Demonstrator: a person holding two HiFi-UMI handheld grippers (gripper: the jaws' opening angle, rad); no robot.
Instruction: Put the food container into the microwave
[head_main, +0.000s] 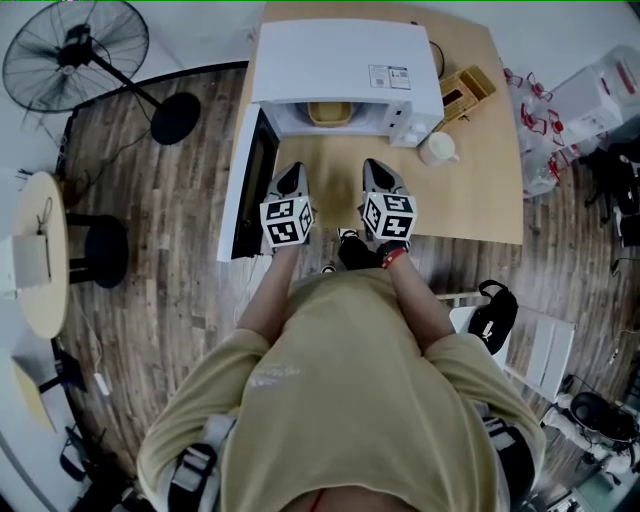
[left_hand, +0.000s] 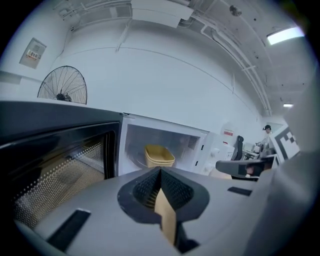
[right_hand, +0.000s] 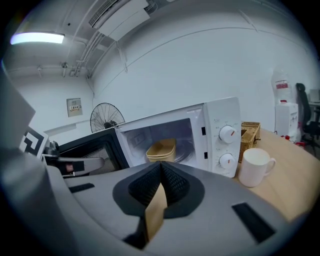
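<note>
Food container (head_main: 329, 112) sits inside the open-doored microwave (head_main: 340, 60) on the worktop (head_main: 470, 190), while the left claw (head_main: 292, 174) and right claw (head_main: 375, 170), both closed on nothing, hover side by side just in front of that microwave.

Pretty sure this is an office or lab room, not a home kitchen: microwave (head_main: 345, 60) on a plain wooden table (head_main: 470, 190), exposed ceiling pipes (left_hand: 240, 55), strip lights (left_hand: 285, 34), pedestal fan (head_main: 75, 50), office chair (left_hand: 239, 147).
</note>
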